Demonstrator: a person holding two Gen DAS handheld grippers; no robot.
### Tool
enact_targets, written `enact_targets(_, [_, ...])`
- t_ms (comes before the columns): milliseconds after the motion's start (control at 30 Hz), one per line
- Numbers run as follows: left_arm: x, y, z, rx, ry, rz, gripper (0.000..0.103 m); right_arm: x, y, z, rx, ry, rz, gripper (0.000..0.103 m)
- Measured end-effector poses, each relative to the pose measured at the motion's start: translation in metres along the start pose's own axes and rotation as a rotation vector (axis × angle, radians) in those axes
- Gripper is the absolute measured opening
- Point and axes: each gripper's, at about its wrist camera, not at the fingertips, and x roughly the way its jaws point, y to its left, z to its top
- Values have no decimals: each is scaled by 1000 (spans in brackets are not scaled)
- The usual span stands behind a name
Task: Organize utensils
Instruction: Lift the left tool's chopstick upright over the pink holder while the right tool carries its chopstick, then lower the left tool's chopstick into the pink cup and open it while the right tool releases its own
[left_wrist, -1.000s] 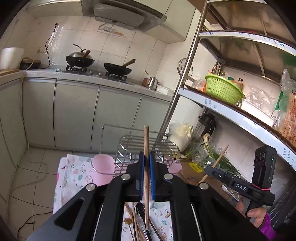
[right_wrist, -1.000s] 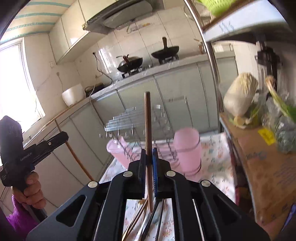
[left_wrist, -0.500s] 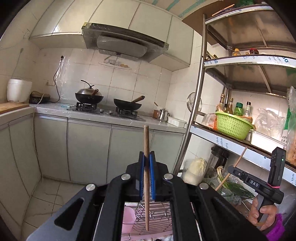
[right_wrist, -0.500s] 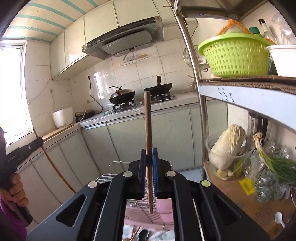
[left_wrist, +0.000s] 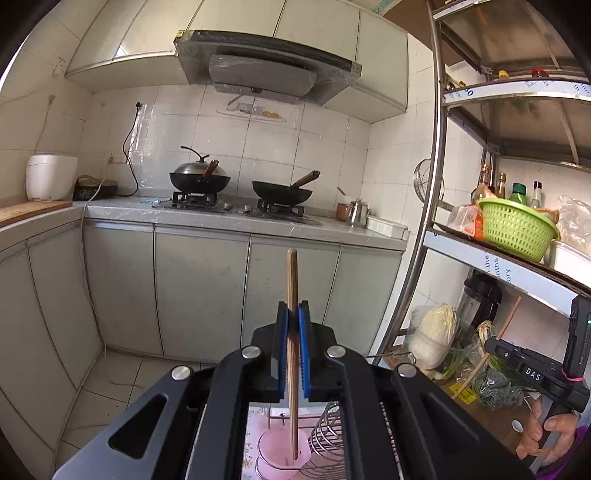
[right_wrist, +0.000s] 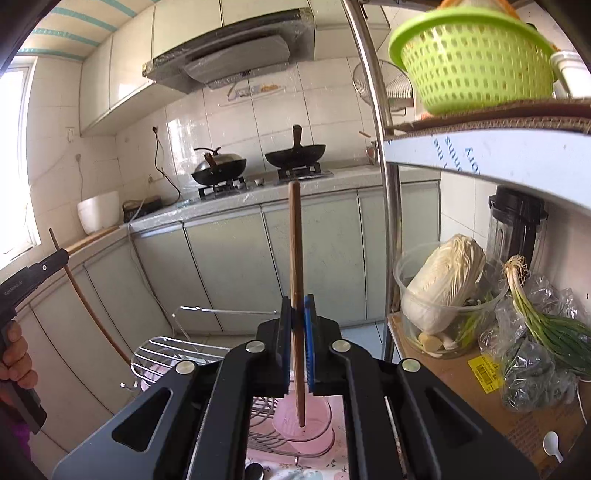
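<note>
My left gripper (left_wrist: 292, 314) is shut on a wooden chopstick (left_wrist: 293, 280), held upright with its lower tip over a pink cup (left_wrist: 282, 448) in a wire rack (left_wrist: 328, 439). My right gripper (right_wrist: 298, 306) is shut on another wooden chopstick (right_wrist: 295, 240), also upright, its lower tip over a pink cup (right_wrist: 308, 417) beside the wire rack (right_wrist: 166, 350). The right gripper shows in the left wrist view (left_wrist: 487, 345) with its chopstick. The left gripper shows at the left edge of the right wrist view (right_wrist: 64, 254).
A metal shelf unit (left_wrist: 436, 206) stands at the right with a green basket (left_wrist: 517, 229), cabbage (right_wrist: 443, 288) and scallions (right_wrist: 546, 321). A counter with two woks (left_wrist: 280, 192) runs along the back. A white spoon (right_wrist: 552, 443) lies on the cardboard.
Both grippers have tilted upward and lifted, so the table has dropped out of view. Both chopsticks now hang with their tips over the pink cups.
</note>
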Motion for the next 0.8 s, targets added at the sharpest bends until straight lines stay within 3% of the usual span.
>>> enact_targets(233, [36,0,-37,15,116,4,5,31,-7,-23,3,101,-12,7])
enact_targets(800, [72,10,-80,4,261,36,5,61,-18,-55,60,229,-8,7])
